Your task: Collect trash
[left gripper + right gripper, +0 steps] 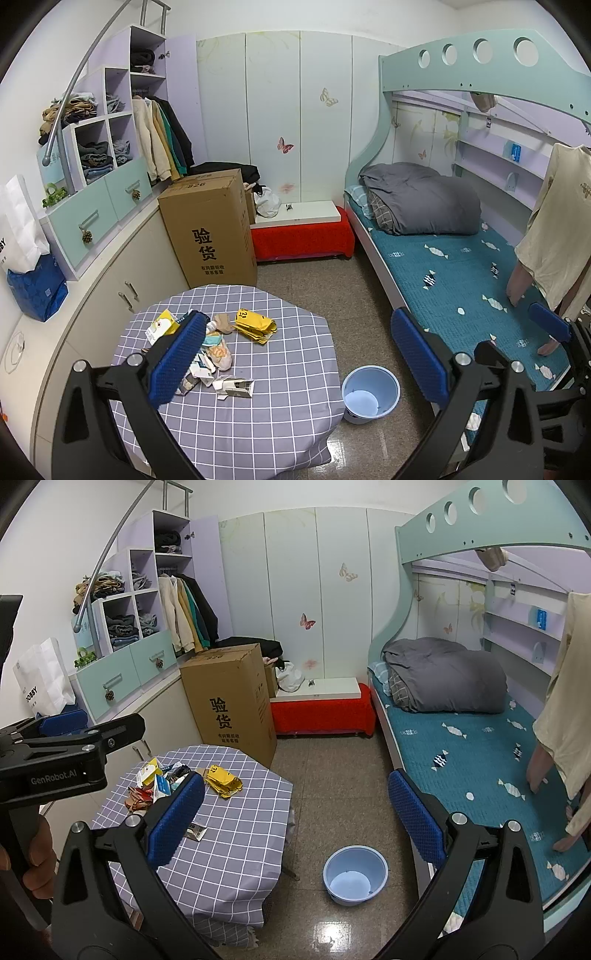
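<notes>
Crumpled wrappers and cartons (207, 354) are heaped behind the left claw's (299, 354) left finger; a blue bucket (370, 393) is set upright, below between its fingers.

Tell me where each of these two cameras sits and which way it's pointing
Left wrist view: sits on the left claw, held above the checked table, facing the far wall; both its blue pads spread wide, plus the right claw's pad at the right edge.
Right wrist view: sits on the right claw, further right, over the floor by the bed; its own open pads, plus the left claw and the person's hand at left.
Shared: the table's trash pile, yellow wrapper, blue bin, cardboard box.
</notes>
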Tool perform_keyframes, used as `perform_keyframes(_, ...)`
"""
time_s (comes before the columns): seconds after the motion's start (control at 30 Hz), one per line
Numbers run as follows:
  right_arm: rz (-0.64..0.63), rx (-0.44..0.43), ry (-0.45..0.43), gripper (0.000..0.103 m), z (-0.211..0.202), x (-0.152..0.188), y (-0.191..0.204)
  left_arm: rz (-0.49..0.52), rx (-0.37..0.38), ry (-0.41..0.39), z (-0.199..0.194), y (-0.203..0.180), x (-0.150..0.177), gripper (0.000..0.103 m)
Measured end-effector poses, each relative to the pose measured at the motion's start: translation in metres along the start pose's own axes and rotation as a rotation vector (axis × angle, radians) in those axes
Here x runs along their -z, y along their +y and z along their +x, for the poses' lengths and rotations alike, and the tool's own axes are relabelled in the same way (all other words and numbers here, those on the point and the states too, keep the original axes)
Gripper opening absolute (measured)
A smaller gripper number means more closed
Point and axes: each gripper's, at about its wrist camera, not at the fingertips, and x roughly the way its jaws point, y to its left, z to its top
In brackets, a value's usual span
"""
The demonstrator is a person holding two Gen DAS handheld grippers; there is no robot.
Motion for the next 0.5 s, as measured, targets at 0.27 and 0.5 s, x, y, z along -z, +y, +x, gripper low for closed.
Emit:
perform_keyframes(0.27, 0.0, 0.0, 0.003, 0.097, 0.0009, -0.0009, -0.0015, 0.001, 0.0, 0.001, 0.0024, -0.0044, 0.0002, 0.099)
perform_keyframes(0.5, -0.002, -0.002, 0.005, 0.097, 0.0011, -0.0013, -0.001, 0.0, 0.002, 0.002, 0.0038, -0.0061, 0.0009, 0.099)
